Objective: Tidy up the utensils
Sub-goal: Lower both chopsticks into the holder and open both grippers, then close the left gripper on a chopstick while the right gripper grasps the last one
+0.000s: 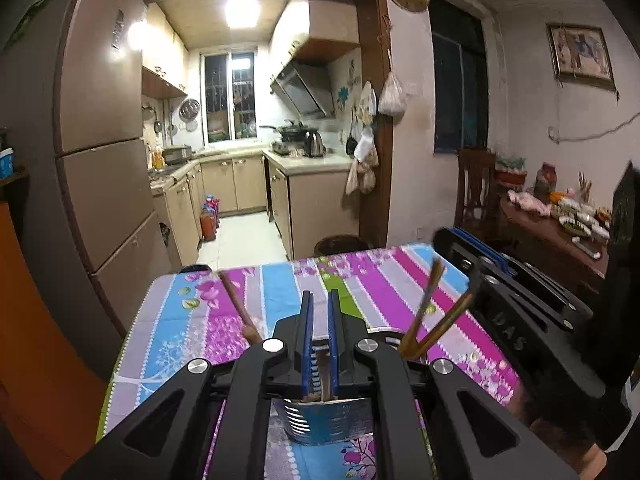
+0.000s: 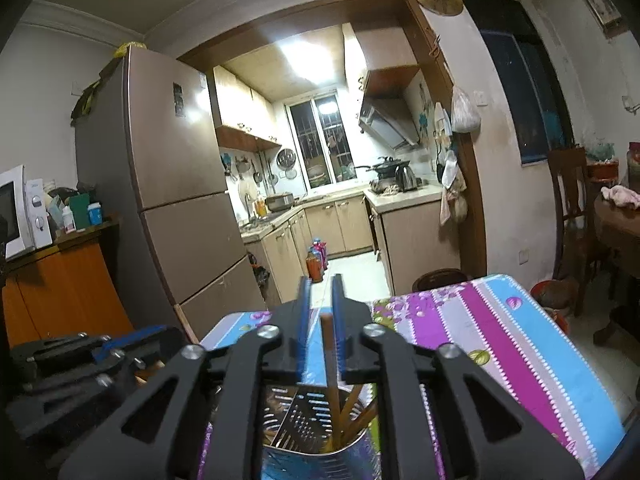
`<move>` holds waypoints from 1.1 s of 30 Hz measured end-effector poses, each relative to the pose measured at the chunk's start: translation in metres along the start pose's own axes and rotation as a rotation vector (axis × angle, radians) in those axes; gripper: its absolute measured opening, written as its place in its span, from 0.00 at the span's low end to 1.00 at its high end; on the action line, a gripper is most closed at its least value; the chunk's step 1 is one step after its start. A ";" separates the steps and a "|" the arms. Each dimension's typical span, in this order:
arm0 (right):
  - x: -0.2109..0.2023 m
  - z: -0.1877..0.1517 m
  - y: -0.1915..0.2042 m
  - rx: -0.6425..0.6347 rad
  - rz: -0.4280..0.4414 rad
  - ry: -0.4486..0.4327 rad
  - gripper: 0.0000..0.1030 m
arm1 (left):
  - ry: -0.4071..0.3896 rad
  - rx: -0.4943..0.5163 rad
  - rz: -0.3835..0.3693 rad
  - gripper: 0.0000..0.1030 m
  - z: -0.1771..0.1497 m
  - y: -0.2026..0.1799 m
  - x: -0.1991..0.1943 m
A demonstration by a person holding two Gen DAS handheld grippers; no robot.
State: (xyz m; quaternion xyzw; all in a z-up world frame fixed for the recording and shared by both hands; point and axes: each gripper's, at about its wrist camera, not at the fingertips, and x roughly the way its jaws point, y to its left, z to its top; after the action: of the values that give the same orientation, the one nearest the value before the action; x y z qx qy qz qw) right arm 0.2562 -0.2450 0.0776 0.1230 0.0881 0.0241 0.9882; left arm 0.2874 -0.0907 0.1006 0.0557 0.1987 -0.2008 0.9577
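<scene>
Several chopsticks (image 2: 352, 412) stand in holder (image 2: 320, 456) on table (image 2: 500, 340) near edge. Right gripper (image 2: 320, 300): fingers slightly apart, one chopstick (image 2: 329, 344) between, pads off it. Left gripper (image 1: 320, 312): fingers together over holder, a brown utensil (image 1: 325, 382) pinched low between them.

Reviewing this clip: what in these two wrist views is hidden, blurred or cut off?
- Left wrist view: yellow-brown chopsticks are motion-blurred; count unclear.
- Left wrist view: lower end of brown wooden handle hidden behind left gripper.
- Right wrist view: slotted metal utensil holder cut off below by frame edge; right gripper covers part of its rim.
</scene>
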 end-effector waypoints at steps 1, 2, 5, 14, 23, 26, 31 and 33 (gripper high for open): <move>-0.008 0.006 -0.002 -0.002 -0.004 -0.019 0.14 | -0.018 -0.009 0.000 0.08 0.003 0.003 -0.008; -0.014 0.009 -0.004 -0.004 -0.006 -0.031 0.14 | -0.042 -0.024 -0.004 0.08 0.009 0.007 -0.018; -0.046 0.025 -0.014 -0.011 -0.006 -0.075 0.14 | -0.118 -0.047 0.000 0.08 0.021 0.017 -0.056; -0.190 0.005 -0.067 -0.145 -0.074 -0.076 0.34 | -0.236 0.152 0.132 0.29 -0.043 0.003 -0.187; -0.287 -0.120 -0.104 -0.243 -0.247 0.166 0.34 | 0.112 0.183 0.034 0.28 -0.234 -0.047 -0.204; -0.299 -0.162 -0.101 -0.209 -0.250 0.236 0.34 | 0.165 0.173 0.008 0.28 -0.273 -0.061 -0.202; -0.300 -0.217 -0.082 -0.215 -0.227 0.314 0.31 | 0.186 0.116 -0.044 0.28 -0.306 -0.083 -0.200; -0.298 -0.231 -0.074 -0.223 -0.222 0.320 0.31 | 0.206 0.120 -0.059 0.28 -0.316 -0.090 -0.196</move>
State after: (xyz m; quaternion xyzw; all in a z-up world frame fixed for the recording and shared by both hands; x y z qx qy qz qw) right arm -0.0761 -0.2819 -0.1110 -0.0026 0.2536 -0.0559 0.9657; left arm -0.0270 -0.0430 -0.1115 0.1275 0.2849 -0.2337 0.9208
